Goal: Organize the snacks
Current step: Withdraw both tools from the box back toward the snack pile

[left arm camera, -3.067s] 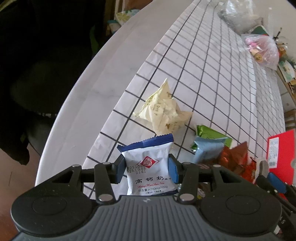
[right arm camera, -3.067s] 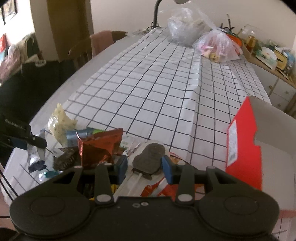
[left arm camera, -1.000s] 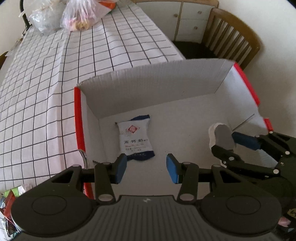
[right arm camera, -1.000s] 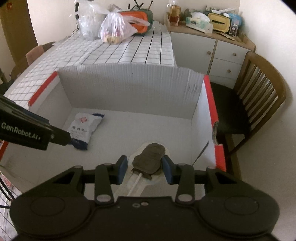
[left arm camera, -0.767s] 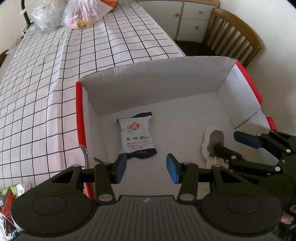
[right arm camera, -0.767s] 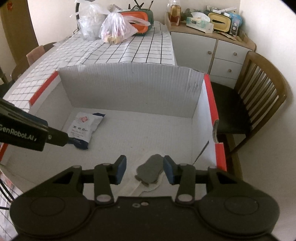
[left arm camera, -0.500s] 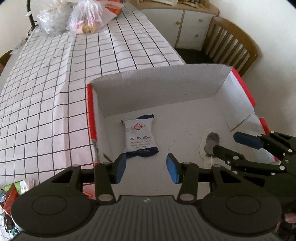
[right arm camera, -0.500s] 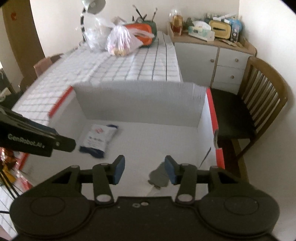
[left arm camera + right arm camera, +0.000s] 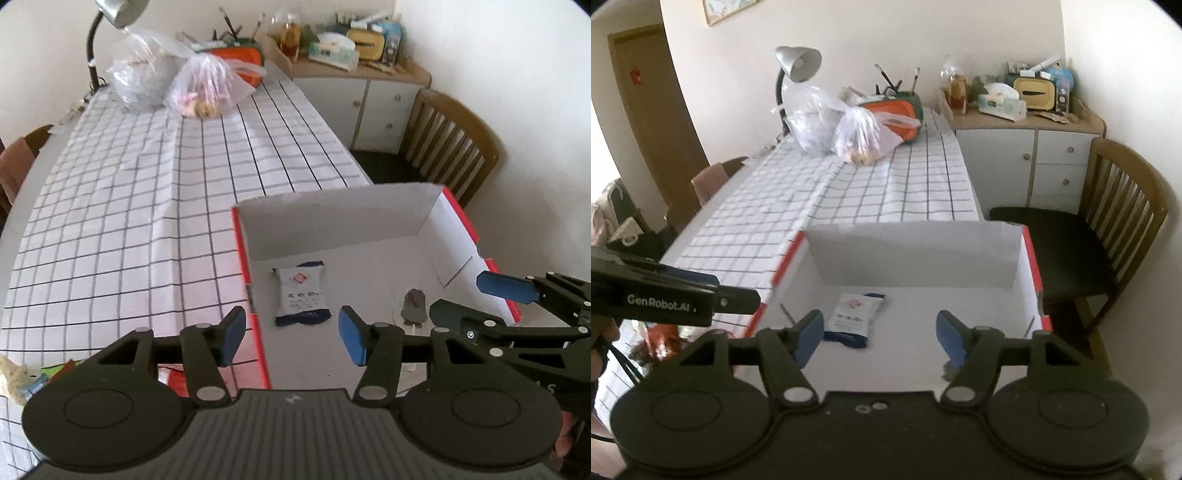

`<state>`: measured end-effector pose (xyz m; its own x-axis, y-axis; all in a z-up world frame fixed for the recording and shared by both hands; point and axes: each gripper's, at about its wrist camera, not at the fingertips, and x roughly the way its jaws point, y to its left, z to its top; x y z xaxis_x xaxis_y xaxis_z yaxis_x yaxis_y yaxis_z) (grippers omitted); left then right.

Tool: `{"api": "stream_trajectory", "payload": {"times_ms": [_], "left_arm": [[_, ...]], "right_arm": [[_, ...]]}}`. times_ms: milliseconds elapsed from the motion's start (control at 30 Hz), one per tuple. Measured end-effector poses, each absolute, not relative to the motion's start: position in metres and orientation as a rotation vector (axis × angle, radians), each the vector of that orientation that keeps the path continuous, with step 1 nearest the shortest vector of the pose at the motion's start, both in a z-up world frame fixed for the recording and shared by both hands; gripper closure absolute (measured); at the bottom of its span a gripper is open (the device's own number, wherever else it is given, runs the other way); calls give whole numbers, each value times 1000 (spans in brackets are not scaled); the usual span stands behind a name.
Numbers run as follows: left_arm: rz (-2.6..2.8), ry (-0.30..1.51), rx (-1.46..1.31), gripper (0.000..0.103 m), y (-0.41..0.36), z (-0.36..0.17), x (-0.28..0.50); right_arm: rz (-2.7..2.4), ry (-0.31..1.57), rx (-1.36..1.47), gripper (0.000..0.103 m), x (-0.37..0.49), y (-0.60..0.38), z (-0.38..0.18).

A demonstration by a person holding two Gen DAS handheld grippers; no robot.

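— Both hand-held grippers, how do they stand?

— Left hand-held gripper has its jaws apart and has just been opening further, with nothing between the pads. Right hand-held gripper also has jaws wide apart; they have just been opening, and nothing is between them. Both hang above the box.

— Where are the snacks?

— The white and blue snack packet lies flat on the floor of the white box, near its left wall. The grey biscuit in clear wrap lies on the same floor, toward the right side, well apart from the packet. In the right wrist view this biscuit is mostly hidden behind the right finger.

— And around the box?

— The box has red outer edges and stands on the desk, which has a white cloth with a black grid. More snack wrappers lie at the near left corner of the desk. At the far end stand two plastic bags and a desk lamp. A wooden chair is beside the box, and a cabinet is behind it.
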<state>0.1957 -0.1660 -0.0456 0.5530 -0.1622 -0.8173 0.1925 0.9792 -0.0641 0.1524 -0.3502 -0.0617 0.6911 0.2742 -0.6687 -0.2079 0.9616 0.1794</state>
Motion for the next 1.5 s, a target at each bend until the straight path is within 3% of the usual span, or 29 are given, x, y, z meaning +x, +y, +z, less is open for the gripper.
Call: {"api": "stream_trajectory", "payload": {"times_ms": [133,500,633,933,1500], "left_arm": [[-206,921,31,46,-152,-35,181],[-202,835,10,37,-110,-16,151],[-200,815,-2,35,-91,-12,141],[-160,766,-23,29,-39,-7,116],[-32,836,-44,28,90,-34,82]], "right_arm": [[282,737,104,22,144,-340,-51],[322,702,117,15,126,-299,-33],[327,697,119,6,122,-281,-30],[369,704,120,4,113,-235,-29],[446,821,78,4,109,-149,-69]]}}
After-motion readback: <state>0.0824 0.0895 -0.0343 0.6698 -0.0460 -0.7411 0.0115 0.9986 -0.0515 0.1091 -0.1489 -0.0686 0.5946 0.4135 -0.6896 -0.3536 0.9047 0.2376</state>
